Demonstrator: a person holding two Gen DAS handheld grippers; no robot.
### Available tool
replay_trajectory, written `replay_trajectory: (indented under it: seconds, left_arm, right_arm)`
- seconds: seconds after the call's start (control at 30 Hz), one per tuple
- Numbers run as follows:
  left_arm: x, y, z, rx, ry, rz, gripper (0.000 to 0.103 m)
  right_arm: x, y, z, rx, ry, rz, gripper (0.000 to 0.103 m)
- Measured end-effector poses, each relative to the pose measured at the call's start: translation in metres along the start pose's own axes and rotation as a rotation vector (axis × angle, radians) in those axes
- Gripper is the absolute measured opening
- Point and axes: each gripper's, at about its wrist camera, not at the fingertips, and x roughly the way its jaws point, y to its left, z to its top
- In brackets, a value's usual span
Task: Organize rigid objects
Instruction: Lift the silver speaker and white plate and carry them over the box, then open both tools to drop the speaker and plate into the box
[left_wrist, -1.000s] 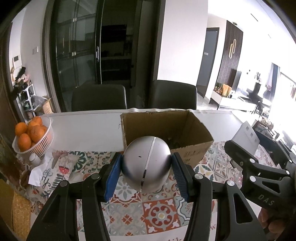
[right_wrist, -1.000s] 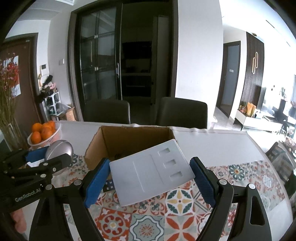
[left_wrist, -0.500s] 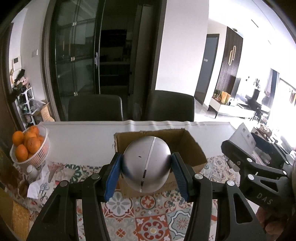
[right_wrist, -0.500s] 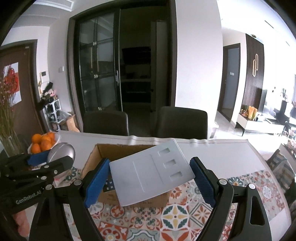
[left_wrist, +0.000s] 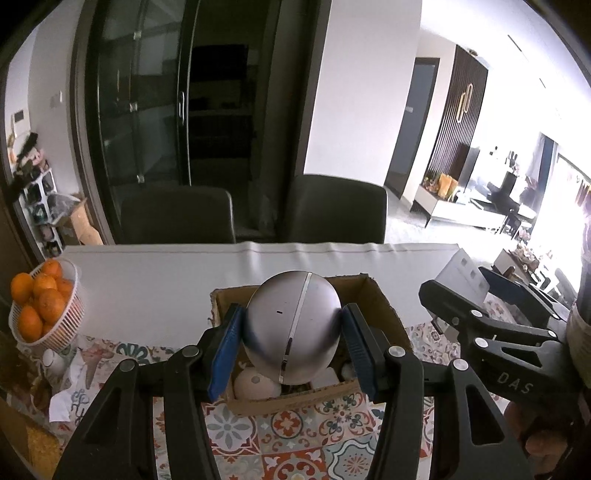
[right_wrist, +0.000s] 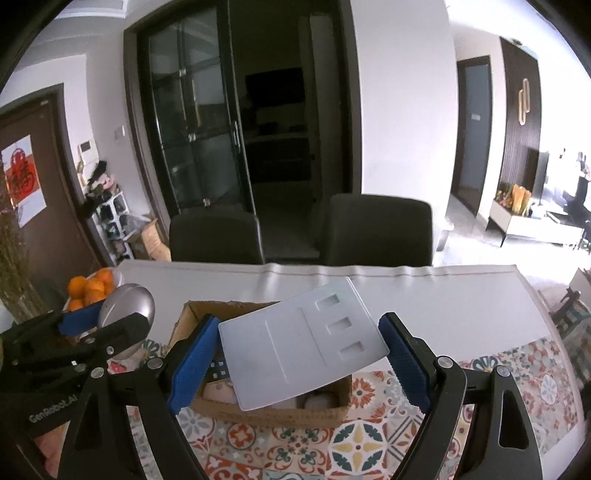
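Note:
My left gripper (left_wrist: 291, 343) is shut on a silver egg-shaped object (left_wrist: 293, 325) with a chrome band and holds it above the open cardboard box (left_wrist: 314, 398). My right gripper (right_wrist: 297, 354) is shut on a flat pale-grey plastic tray (right_wrist: 299, 343) with three small rectangular recesses, held over the same box (right_wrist: 273, 410). The box holds several rounded white items (left_wrist: 256, 384); a dark keypad-like item (right_wrist: 218, 369) shows inside it. Each gripper appears in the other's view: the right one (left_wrist: 491, 325) and the left one (right_wrist: 92, 332).
The box stands on a patterned tile runner (left_wrist: 295, 435) on a white table (left_wrist: 166, 273). A white basket of oranges (left_wrist: 40, 306) and crumpled paper (left_wrist: 66, 387) sit at the left. Two dark chairs (left_wrist: 177, 214) stand behind the table.
Both grippers have risen with their objects, so the box now sits lower in each view and its inside shows. The grips have not changed.

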Motion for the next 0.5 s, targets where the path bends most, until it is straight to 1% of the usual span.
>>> replay_trajectory:
  seconds: [0.33,0.43,0.5]
  left_arm:
    - [0.046,0.013,0.011,-0.025,0.124,0.006,0.054]
    - [0.06,0.017,0.013,-0.033,0.164,0.008,0.054]
    - [0.068,0.018,0.013,-0.042,0.188,-0.005,0.054]
  right_arm:
    - [0.055,-0.001,0.011,-0.014,0.146,0.024,0.088]
    - [0.073,-0.002,0.013,-0.009,0.2,0.035,0.088]
    - [0.087,-0.004,0.012,0.0,0.246,0.053,0.088]
